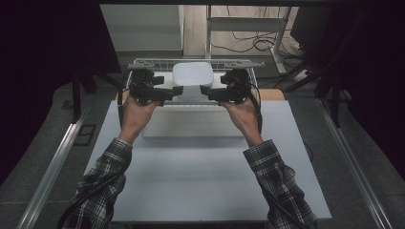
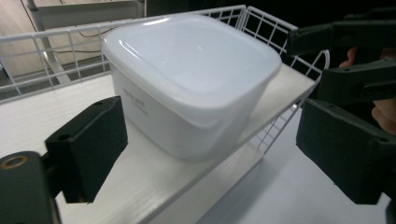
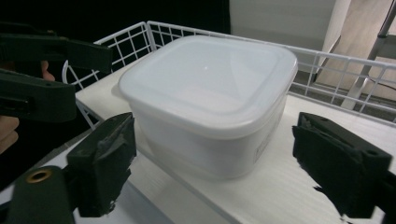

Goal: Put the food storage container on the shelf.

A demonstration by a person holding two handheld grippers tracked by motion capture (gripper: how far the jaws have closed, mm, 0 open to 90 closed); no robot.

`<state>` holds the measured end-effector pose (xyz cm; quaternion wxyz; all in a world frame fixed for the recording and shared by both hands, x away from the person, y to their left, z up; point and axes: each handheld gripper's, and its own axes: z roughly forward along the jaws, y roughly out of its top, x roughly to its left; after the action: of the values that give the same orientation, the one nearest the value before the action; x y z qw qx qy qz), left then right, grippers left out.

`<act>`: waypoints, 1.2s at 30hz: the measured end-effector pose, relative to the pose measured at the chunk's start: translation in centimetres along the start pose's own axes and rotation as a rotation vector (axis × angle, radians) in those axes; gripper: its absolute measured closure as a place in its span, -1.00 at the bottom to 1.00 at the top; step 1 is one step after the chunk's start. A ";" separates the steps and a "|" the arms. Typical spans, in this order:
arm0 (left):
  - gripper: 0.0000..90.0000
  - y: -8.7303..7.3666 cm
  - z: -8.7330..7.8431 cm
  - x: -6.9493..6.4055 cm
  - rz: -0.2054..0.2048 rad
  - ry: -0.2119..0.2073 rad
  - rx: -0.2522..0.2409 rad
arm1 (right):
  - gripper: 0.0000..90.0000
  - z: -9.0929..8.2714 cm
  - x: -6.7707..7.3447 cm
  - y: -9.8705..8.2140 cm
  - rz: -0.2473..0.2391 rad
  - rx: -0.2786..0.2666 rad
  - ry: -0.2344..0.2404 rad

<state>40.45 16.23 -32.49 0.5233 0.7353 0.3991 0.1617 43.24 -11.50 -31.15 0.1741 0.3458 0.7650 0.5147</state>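
Both sets of jaws gape wide, nothing clamped. Left gripper (image 1: 174, 90) and right gripper (image 1: 206, 91) flank the white, rounded-square lidded plastic container (image 1: 192, 76), one per side, close but not touching afaict. It sits on a white board shelf (image 2: 154, 182) w/ a white wire rail (image 2: 70, 44) behind, at the far end of the pale grey table (image 1: 200, 176). Prob light, thin-walled, smooth, so slippery; walls may flex. Best grip imo: opposite side walls just under the lid rim, squeezing evenly.
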 end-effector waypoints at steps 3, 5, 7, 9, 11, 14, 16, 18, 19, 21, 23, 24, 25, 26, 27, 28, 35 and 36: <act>-0.87 -0.5 -0.2 -0.3 0.016 -0.006 -0.010 | -0.79 -0.2 0.3 -0.5 -0.023 0.006 0.003; -0.87 -1.2 -0.4 -0.6 0.028 -0.024 -0.015 | -0.83 -0.5 0.8 -1.1 -0.051 0.004 0.009; -0.87 -1.8 -0.4 -1.0 0.050 -0.030 -0.001 | -0.85 -0.7 1.0 -1.5 -0.070 0.005 0.006; -0.88 -2.0 -0.4 -1.1 0.056 -0.031 0.001 | -0.86 -0.8 1.1 -1.7 -0.078 0.006 0.005; -0.88 -2.5 -0.5 -1.4 0.059 -0.038 0.002 | -0.87 -0.9 1.3 -2.1 -0.091 0.010 0.008; -0.90 -3.2 -0.5 -1.9 0.074 -0.038 0.011 | -0.88 -1.2 1.4 -2.7 -0.099 0.019 0.014; -0.92 -3.6 -0.5 -2.3 0.084 -0.035 0.014 | -0.88 -1.3 1.5 -3.3 -0.109 0.024 0.015; -0.93 -3.9 -0.6 -2.6 0.096 -0.033 0.011 | -0.88 -1.4 1.6 -3.5 -0.110 0.024 0.018; -0.94 -4.2 -0.7 -3.0 0.103 -0.034 0.009 | -0.88 -1.5 1.7 -3.8 -0.113 0.024 0.024; -0.94 -4.4 -0.7 -3.2 0.109 -0.036 0.007 | -0.88 -1.7 1.8 -4.1 -0.112 0.020 0.030; -0.94 -4.8 -0.7 -3.6 0.125 -0.041 0.012 | -0.88 -1.8 1.8 -4.2 -0.117 0.021 0.033; -0.94 -4.9 -0.7 -3.7 0.129 -0.045 0.012 | -0.88 -1.9 1.9 -4.4 -0.117 0.021 0.036; -0.94 -5.1 -0.7 -3.9 0.135 -0.050 0.013 | -0.88 -2.1 2.0 -4.6 -0.119 0.023 0.042; -0.95 -5.5 -0.6 -4.1 0.141 -0.061 0.016 | -0.88 -2.1 2.0 -4.8 -0.118 0.023 0.044; -0.95 -5.5 -0.6 -4.1 0.141 -0.061 0.016 | -0.88 -2.1 2.0 -4.8 -0.118 0.023 0.044; -0.95 -5.8 -0.6 -4.2 0.140 -0.069 0.014 | -0.88 -2.3 2.1 -5.1 -0.127 0.024 0.048; -0.94 -7.4 -0.5 -4.4 0.129 -0.126 0.041 | -0.88 -2.6 2.4 -6.2 -0.132 0.034 0.061; -0.94 -7.6 -0.5 -4.4 0.129 -0.130 0.042 | -0.88 -2.6 2.4 -6.3 -0.131 0.035 0.060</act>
<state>34.18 14.24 -38.38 0.5211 0.7792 0.3196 0.1385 37.73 -12.97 -35.63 0.1781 0.2825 0.7998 0.4989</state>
